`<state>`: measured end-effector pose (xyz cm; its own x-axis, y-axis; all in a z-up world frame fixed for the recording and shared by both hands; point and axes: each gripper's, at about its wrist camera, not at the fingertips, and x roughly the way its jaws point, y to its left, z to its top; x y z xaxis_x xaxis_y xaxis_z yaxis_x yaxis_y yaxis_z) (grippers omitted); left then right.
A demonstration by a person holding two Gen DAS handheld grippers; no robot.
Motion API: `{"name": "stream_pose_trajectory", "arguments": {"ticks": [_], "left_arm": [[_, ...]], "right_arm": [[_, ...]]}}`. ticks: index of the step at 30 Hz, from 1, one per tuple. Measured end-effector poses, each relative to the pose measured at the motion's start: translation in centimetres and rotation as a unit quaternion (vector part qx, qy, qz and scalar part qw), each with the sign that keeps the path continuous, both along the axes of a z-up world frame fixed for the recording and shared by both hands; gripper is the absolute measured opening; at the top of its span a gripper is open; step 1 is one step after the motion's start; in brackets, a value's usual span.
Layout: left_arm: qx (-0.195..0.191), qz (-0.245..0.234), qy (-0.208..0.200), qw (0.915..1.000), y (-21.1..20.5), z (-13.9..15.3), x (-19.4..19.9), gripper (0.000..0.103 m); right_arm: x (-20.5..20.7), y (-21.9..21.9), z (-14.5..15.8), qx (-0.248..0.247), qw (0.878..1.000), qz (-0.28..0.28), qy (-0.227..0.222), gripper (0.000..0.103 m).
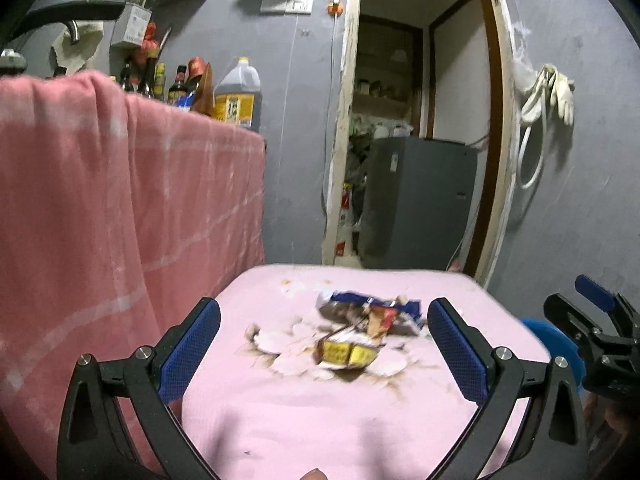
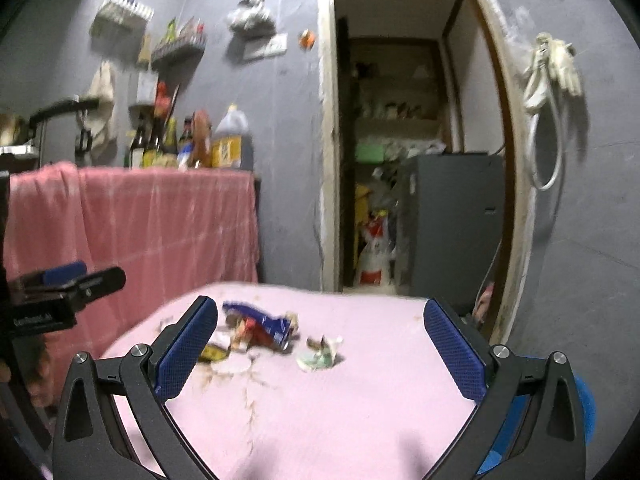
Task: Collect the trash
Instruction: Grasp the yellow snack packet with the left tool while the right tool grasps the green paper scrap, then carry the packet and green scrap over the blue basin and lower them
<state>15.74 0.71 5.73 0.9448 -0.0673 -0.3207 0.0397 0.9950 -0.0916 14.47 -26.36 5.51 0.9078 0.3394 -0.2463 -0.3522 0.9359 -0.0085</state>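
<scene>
A small pile of trash lies on a pink flowered cloth point(image 1: 288, 420) over a low table. It holds a blue crumpled wrapper point(image 1: 372, 304), a yellow and brown packet point(image 1: 346, 354) and a red and orange scrap point(image 1: 384, 320). In the right wrist view the blue wrapper point(image 2: 260, 320) lies left of a crumpled green and white scrap point(image 2: 318, 356). My left gripper point(image 1: 324, 344) is open and empty, above the cloth, short of the pile. My right gripper point(image 2: 320, 352) is open and empty, also short of the pile; it shows at the right edge of the left wrist view point(image 1: 596, 320).
A higher counter draped in a pink towel point(image 1: 120, 208) stands at the left, with bottles and a large oil jug point(image 1: 238, 96) on it. An open doorway point(image 1: 416, 120) with a dark grey cabinet point(image 1: 420, 200) is behind the table. A blue object point(image 1: 556, 344) sits at the table's right edge.
</scene>
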Motion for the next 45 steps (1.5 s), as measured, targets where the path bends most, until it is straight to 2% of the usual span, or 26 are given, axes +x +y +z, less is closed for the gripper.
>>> {"name": "stream_pose_trajectory", "arguments": {"ticks": [9,13,18,21,24,25,26,29,31,36,39,41,42,45], "left_arm": [[-0.017,-0.02,0.085,0.996,0.7,-3.3,3.6,0.101],[-0.016,-0.037,0.132,0.9904,0.3,-4.2,5.9,0.101],[-0.04,-0.059,0.181,0.9809,0.9,-5.2,8.6,0.1],[-0.055,-0.065,0.2,0.9761,1.2,-5.6,10.1,0.098],[-0.056,-0.072,0.205,0.9745,1.0,-5.7,11.1,0.097],[-0.055,-0.074,0.208,0.9739,0.9,-5.8,11.5,0.096],[-0.057,-0.08,0.209,0.973,0.8,-5.8,11.7,0.096],[-0.06,-0.091,0.217,0.97,0.6,-6.0,12.2,0.091],[-0.057,-0.096,0.223,0.9684,0.4,-6.3,12.6,0.084],[-0.047,-0.1,0.227,0.9676,0.1,-6.5,12.7,0.079],[-0.043,-0.103,0.23,0.9668,-0.2,-6.5,12.7,0.069],[-0.043,-0.105,0.233,0.9659,-0.2,-6.6,12.9,0.063],[-0.044,-0.107,0.234,0.9655,-0.2,-6.6,12.9,0.056],[-0.041,-0.111,0.233,0.9651,-0.4,-6.6,13.0,0.056]], "right_arm": [[4.0,0.3,-2.3,0.004,0.995,-0.002,0.095,0.103],[6.7,0.8,-3.3,-0.028,0.988,-0.001,0.153,0.103],[9.4,1.9,-4.6,-0.066,0.978,0.01,0.196,0.098],[10.9,2.4,-5.3,-0.082,0.974,0.015,0.212,0.09],[13.1,2.6,-6.8,-0.081,0.965,0.024,0.25,0.076],[13.6,2.5,-7.2,-0.074,0.962,0.026,0.262,0.065],[14.2,2.5,-7.9,-0.064,0.958,0.033,0.279,0.06],[14.6,2.2,-8.0,-0.052,0.956,0.039,0.286,0.06],[14.9,2.2,-8.0,-0.053,0.956,0.042,0.287,0.06],[14.7,2.5,-8.1,-0.057,0.958,0.048,0.278,0.06],[15.0,2.6,-8.2,-0.05,0.957,0.055,0.279,0.058],[15.2,2.5,-8.3,-0.047,0.957,0.057,0.28,0.054],[15.2,2.6,-8.3,-0.047,0.957,0.059,0.28,0.052],[15.1,2.7,-8.3,-0.05,0.957,0.063,0.277,0.044]]}}
